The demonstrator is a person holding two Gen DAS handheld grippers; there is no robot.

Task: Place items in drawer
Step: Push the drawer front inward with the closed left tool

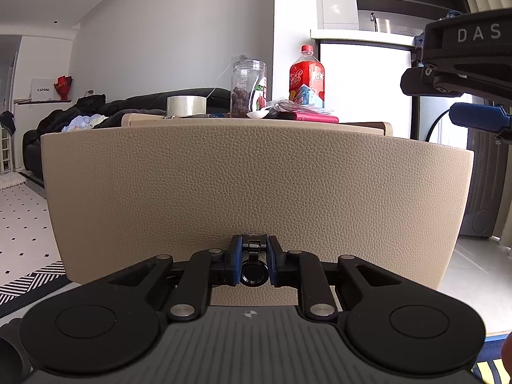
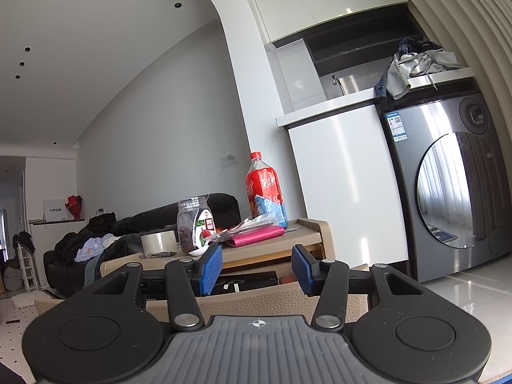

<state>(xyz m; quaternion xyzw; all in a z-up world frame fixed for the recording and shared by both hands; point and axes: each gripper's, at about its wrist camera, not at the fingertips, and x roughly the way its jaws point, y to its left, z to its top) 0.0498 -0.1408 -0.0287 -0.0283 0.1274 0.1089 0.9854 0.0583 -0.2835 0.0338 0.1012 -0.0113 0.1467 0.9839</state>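
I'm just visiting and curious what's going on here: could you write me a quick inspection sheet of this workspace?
Surface: beige cabinet top, crowded.
Job's things: drawer front pulled out, open; something dark lies inside, unclear what. Tape roll, jar, red bottle and pink case sit on top.
Clutter: white spoon, plastic wrappers.
Grippers: left gripper shut on the black drawer handle; right gripper open, empty, above the drawer.
Cables: a thin white cord on the wall behind the jar.
Surroundings: black sofa, washing machine, tiled floor.
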